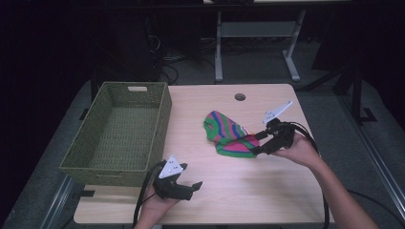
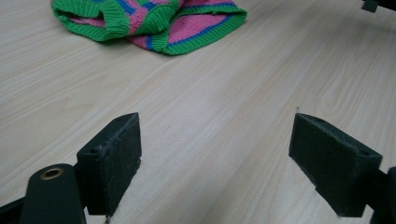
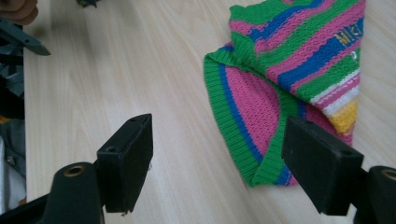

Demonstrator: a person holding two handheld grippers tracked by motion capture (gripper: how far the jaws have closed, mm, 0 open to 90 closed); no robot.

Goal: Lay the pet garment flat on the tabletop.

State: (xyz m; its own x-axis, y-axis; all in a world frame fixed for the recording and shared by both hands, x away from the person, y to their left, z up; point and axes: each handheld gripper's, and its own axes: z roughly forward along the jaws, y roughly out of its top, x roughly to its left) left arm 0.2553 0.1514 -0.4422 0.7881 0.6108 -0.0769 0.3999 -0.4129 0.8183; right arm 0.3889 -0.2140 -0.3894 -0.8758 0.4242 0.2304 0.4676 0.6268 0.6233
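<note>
Lying folded near the middle of the wooden surface [image 1: 229, 200], the striped knitted garment [image 1: 228, 134] is judged soft, light and limp. The right tool [image 1: 258, 144], jaws apart, is held at its ribbed green hem [image 3: 233, 135], where a pinch should be taken. The left tool [image 1: 190, 182] is also held apart, well clear, beside the woven basket [image 1: 86, 143].

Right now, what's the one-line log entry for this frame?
left hand-held gripper: open, idle | right hand-held gripper: open, beside striped knit | basket: empty
</note>
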